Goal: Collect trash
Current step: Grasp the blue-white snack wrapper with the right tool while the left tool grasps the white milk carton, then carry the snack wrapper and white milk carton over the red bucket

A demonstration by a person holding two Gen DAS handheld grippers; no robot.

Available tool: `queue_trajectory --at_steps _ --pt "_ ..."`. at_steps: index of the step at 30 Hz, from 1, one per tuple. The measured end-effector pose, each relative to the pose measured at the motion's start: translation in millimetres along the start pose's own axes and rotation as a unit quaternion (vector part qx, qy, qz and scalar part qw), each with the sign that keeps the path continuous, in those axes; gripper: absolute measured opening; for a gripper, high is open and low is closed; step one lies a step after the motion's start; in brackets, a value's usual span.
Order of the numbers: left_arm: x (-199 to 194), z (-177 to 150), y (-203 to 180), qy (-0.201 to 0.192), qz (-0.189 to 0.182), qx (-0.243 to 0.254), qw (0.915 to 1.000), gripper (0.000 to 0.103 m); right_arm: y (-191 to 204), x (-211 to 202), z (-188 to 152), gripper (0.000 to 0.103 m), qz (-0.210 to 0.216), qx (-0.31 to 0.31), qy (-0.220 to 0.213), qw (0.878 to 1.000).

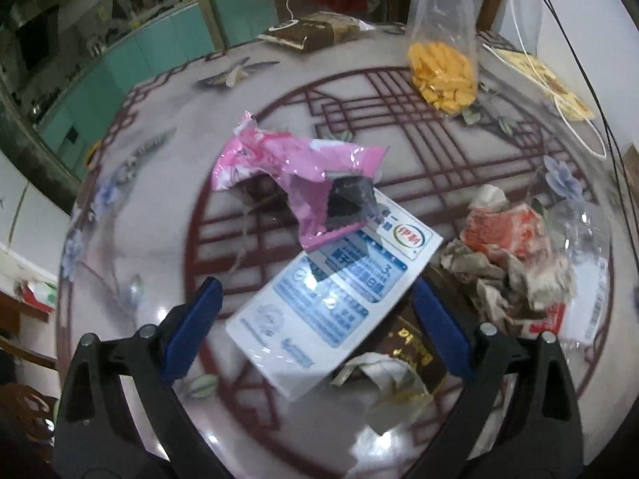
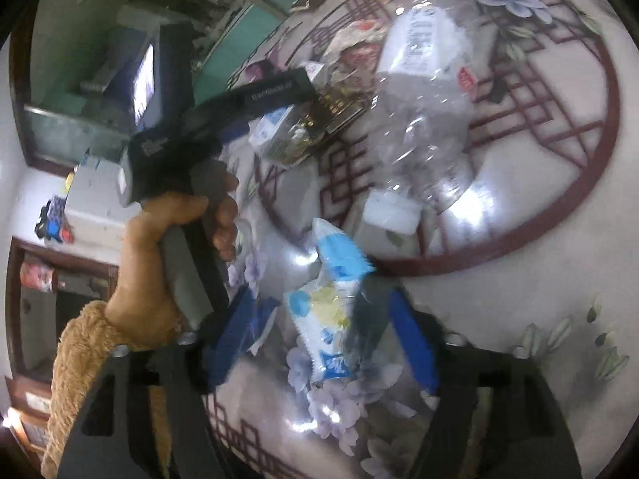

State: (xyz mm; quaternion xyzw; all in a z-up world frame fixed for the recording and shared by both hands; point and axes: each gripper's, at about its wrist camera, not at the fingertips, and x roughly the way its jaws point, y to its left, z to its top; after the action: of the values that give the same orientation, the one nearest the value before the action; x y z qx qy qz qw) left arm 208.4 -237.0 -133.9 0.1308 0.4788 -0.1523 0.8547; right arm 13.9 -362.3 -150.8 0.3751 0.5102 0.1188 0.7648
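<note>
Both wrist views close, angled down past open jaws at the patterned table (image 1: 159, 183): left facing the milk carton (image 1: 335, 279) ahead, right sharing that carton (image 2: 275, 123) beyond its jaws.

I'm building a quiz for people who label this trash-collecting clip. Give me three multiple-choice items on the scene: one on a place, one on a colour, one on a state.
1. In the left wrist view, where does the pink wrapper lie?
A. Partly over the white-and-blue milk carton
B. Inside the clear bag of orange snacks
C. Between the left gripper pads

2. What colour are the right gripper pads?
A. Red
B. Blue
C. Yellow

3. How do the right gripper's jaws stand around the blue-and-white packet?
A. Clamped shut on it
B. Open, the packet loose between them
C. Shut, the packet far off

Key: 1 A, its lower end overlaps the carton's far edge. 2 B, both pads show blue. 3 B, gaps show beside the packet on both sides.
</note>
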Motion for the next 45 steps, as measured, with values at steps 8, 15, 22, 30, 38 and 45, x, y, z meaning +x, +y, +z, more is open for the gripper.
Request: queue_trajectory --at_steps 8,15,22,30,38,45 --pt "-11 -4 18 0.013 -0.011 -0.03 0.9994 0.053 1 17 -8 0.077 -0.03 -0.016 0.019 0.999" --pt "-64 -32 43 -0.026 -0.018 -0.039 0.9987 0.052 26 29 -14 0.078 -0.104 -0.092 -0.011 0.99" --pt "-126 -90 79 -0.042 -0.031 -0.039 0.9979 0.052 61 64 -41 0.075 -0.214 -0.236 -0.027 0.947" --pt "-156 -153 137 -0.035 -0.019 -0.091 0.9951 0.052 59 64 -36 0.013 -0.175 -0.213 -0.029 0.961" --pt "-178 -179 161 -0.072 0.032 -0.062 0.995 0.031 107 32 -47 0.013 -0.123 -0.254 -0.081 0.956" --pt "-193 -185 179 -0.085 0.0 -0.088 0.9925 0.017 135 12 -67 0.013 -0.135 -0.289 -0.132 0.939"
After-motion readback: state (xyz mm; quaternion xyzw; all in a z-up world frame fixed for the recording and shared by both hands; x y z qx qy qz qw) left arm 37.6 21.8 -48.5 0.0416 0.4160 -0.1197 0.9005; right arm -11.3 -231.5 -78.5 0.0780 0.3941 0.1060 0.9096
